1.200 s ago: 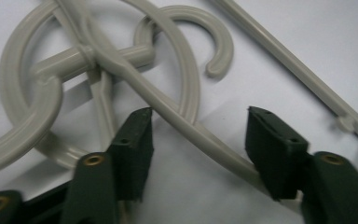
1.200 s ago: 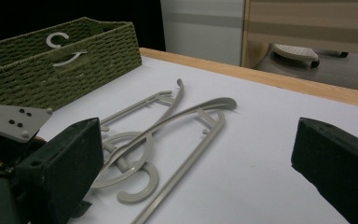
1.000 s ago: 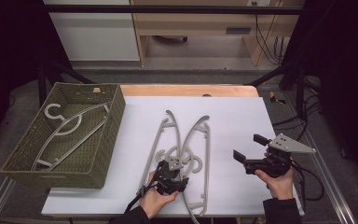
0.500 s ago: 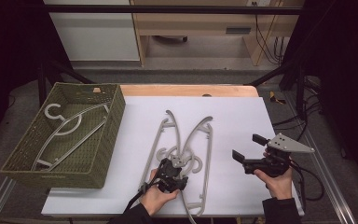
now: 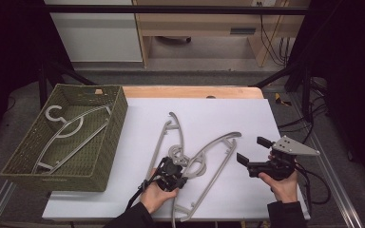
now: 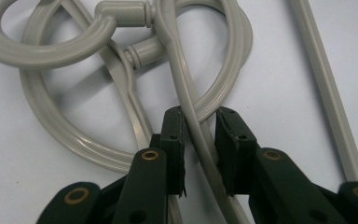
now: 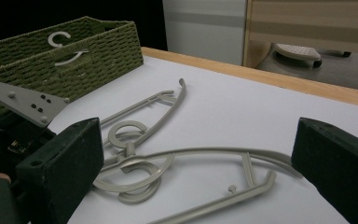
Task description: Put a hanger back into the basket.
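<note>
left gripper (image 5: 177, 176): low on the white tabletop (image 5: 218, 114), near 6 o'clock of the sheet, held in the person's left hand (image 5: 154, 195); its nose sits where the two loose hangers' hooks overlap.
left jaws: they have just been closing; in the left gripper view a thin grey arm of the right-hand hanger (image 6: 193, 121) runs between them, a sliver of gap showing on each side, so they are narrow but not yet pressing.
right gripper (image 5: 253, 156): at about 4 o'clock of the tabletop, in the right hand (image 5: 281, 184), lifted off the surface and pointing toward 9 o'clock.
right jaws: wide apart, with nothing between them; the right gripper view looks through the gap at the hangers.
right-hand hanger (image 5: 214, 164): flat on the tabletop, running from 1 o'clock down to 7 o'clock, hook toward the left gripper.
left-hand hanger (image 5: 166, 135): flat, just beside the first at its 10 o'clock side; the two hooks lie across each other.
basket (image 5: 102, 164): green woven, at 9 o'clock, well apart from the grippers.
hanger in basket (image 5: 69, 130): lies inside it.
</note>
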`<action>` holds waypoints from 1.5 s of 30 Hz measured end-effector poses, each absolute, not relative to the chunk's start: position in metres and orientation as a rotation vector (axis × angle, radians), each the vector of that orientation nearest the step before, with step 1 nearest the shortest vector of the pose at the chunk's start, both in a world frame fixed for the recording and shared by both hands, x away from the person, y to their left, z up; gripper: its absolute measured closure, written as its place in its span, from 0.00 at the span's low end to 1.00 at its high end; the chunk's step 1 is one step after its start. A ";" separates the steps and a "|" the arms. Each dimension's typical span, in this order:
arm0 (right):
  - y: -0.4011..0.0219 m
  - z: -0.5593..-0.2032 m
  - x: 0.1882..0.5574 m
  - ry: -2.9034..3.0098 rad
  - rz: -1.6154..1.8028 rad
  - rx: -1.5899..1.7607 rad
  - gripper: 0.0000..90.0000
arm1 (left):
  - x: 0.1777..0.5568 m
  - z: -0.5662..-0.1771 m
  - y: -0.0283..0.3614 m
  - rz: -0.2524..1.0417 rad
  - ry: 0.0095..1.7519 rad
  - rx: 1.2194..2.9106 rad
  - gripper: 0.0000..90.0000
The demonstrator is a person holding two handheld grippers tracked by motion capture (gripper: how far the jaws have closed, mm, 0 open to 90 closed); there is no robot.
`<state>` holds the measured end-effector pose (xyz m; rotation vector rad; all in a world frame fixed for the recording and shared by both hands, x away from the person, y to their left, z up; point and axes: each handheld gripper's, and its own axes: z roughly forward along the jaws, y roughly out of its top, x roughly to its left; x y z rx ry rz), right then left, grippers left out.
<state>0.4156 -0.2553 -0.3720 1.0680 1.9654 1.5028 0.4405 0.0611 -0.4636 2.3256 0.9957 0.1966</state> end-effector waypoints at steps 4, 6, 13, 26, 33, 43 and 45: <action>-0.255 -0.372 0.416 1.966 1.504 1.067 0.03 | 0.443 -0.463 0.062 0.203 0.962 2.334 0.82; -0.255 -0.372 0.416 1.973 1.502 1.064 0.03 | 0.444 -0.463 0.063 0.186 0.959 2.339 0.82; -0.255 -0.373 0.416 1.976 1.503 1.062 0.03 | 0.436 -0.460 0.064 0.174 0.927 2.367 0.71; -0.255 -0.372 0.416 1.972 1.504 1.065 0.03 | 0.432 -0.461 0.059 0.233 1.009 2.383 0.82; -0.255 -0.372 0.416 1.968 1.504 1.066 0.03 | 0.435 -0.459 0.068 0.173 1.017 2.341 0.91; -0.256 -0.372 0.416 1.970 1.501 1.068 0.03 | 0.429 -0.446 0.082 0.186 0.970 2.243 0.91; -0.256 -0.372 0.415 1.969 1.502 1.073 0.03 | 0.427 -0.442 0.088 0.175 0.962 2.233 0.92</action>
